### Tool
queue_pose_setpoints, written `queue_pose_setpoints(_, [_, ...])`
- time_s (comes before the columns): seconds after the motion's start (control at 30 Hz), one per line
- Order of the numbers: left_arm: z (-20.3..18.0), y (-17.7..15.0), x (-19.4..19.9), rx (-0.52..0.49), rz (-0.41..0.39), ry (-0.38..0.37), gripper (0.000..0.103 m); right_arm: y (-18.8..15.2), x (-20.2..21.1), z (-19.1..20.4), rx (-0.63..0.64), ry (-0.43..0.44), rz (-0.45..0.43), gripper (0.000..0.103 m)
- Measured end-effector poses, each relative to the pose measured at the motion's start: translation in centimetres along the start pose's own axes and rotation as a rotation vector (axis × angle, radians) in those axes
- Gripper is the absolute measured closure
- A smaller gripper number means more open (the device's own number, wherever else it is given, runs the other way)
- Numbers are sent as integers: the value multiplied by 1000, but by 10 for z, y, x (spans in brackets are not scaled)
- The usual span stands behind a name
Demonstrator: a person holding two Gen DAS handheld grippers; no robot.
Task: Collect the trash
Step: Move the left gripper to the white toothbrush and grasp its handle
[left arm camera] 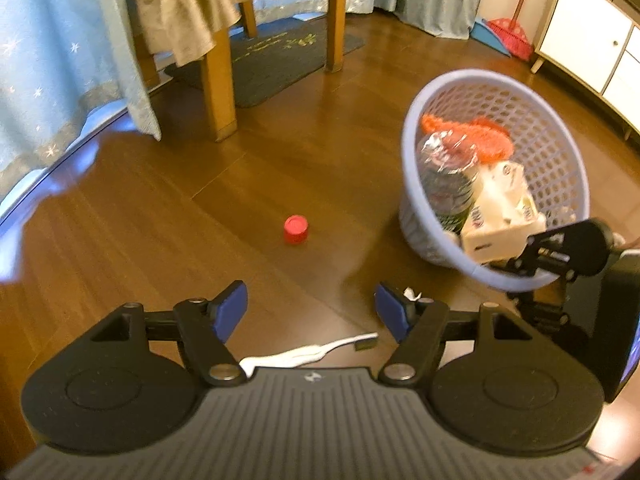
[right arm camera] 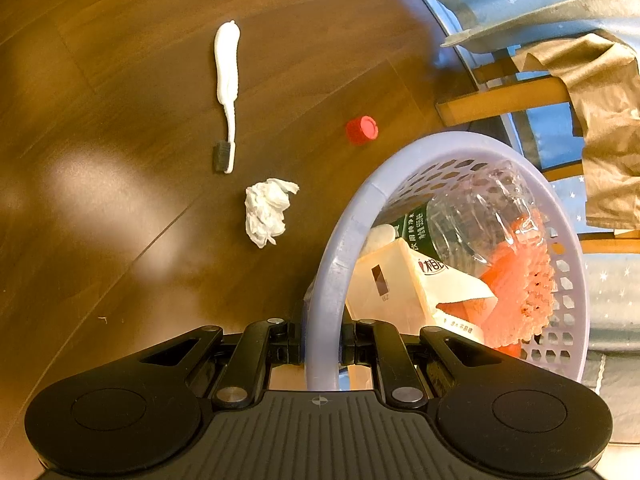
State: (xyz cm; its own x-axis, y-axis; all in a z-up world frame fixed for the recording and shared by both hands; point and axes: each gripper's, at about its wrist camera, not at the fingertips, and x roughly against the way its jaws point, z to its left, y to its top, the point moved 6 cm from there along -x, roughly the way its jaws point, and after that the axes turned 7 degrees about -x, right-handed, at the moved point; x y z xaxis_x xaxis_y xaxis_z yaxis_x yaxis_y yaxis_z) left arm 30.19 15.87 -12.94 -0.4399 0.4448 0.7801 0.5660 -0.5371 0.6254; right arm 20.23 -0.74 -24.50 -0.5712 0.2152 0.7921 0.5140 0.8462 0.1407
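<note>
My right gripper (right arm camera: 322,346) is shut on the rim of a lilac mesh basket (right arm camera: 344,248), which it holds tilted above the floor; the same basket (left arm camera: 560,128) shows in the left wrist view. Inside lie a crushed clear bottle (right arm camera: 472,216), a cream carton (right arm camera: 404,280) and an orange net (right arm camera: 524,276). On the wooden floor are a white toothbrush (right arm camera: 227,76), a crumpled tissue (right arm camera: 267,210) and a red bottle cap (right arm camera: 362,130). My left gripper (left arm camera: 310,308) is open above the toothbrush (left arm camera: 304,354), with the red cap (left arm camera: 296,229) ahead of it.
A wooden table with a tan cloth (left arm camera: 192,12) stands behind the cap, over a dark mat (left arm camera: 276,56). Blue star-patterned curtains (left arm camera: 48,60) hang to the left. A white cabinet (left arm camera: 592,52) and a red broom (left arm camera: 514,34) stand at the far right.
</note>
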Motion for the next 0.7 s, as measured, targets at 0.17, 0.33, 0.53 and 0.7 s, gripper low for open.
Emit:
queue_pose_setpoints(0.17, [3, -14, -3, -12, 32, 19, 36, -1, 1, 1, 1, -3, -2, 94])
queue_pose_setpoints(0.33, [6, -24, -6, -11, 40, 19, 31, -2, -1, 0, 2, -9, 1, 94])
queue_pose_setpoints(0.53, [9, -38, -18, -15, 67, 6, 31, -3, -5, -3, -8, -15, 13, 98])
queue_pose_setpoints(0.7, [10, -51, -30, -28, 97, -5, 31, -2, -7, -3, -9, -17, 9, 99])
